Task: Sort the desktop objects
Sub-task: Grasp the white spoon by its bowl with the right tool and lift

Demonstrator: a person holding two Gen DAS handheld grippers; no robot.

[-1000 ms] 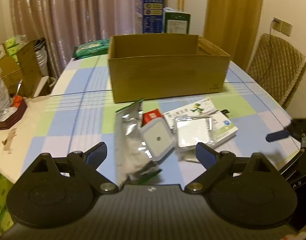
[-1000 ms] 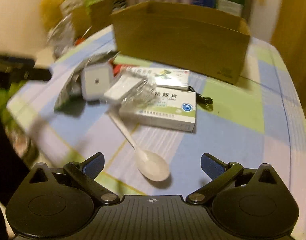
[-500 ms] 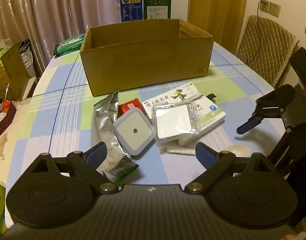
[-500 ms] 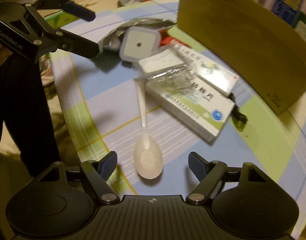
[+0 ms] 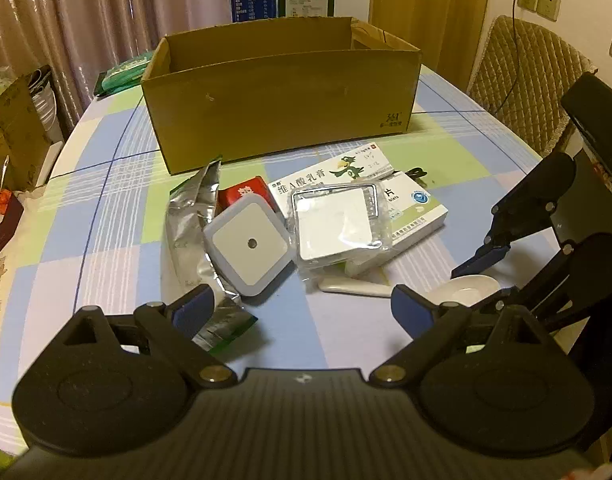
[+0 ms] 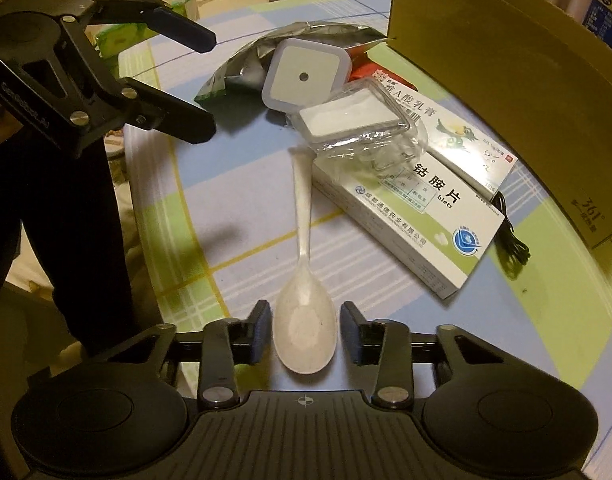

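Where left view clips spoon (image 6: pixel 304 320), right gripper (image 6: pixel 306 330) brackets bowl.

Checked tablecloth (image 5: pixel 106 208), cardboard box (image 5: pixel 282 96), white spoon (image 6: pixel 304 304), foil pouch (image 5: pixel 190 224)

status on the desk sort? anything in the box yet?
Nothing shows inside the cardboard box, though its floor is hidden. In hand: the right gripper brackets the white spoon's bowl, jaws open. The left gripper hovers open. Left: night light, medicine boxes, foil pouch.

L gripper (image 5: pixel 302 304) held level, jaws spread wide, R gripper (image 6: pixel 306 330) low at near right, jaws partly narrowed, not closed
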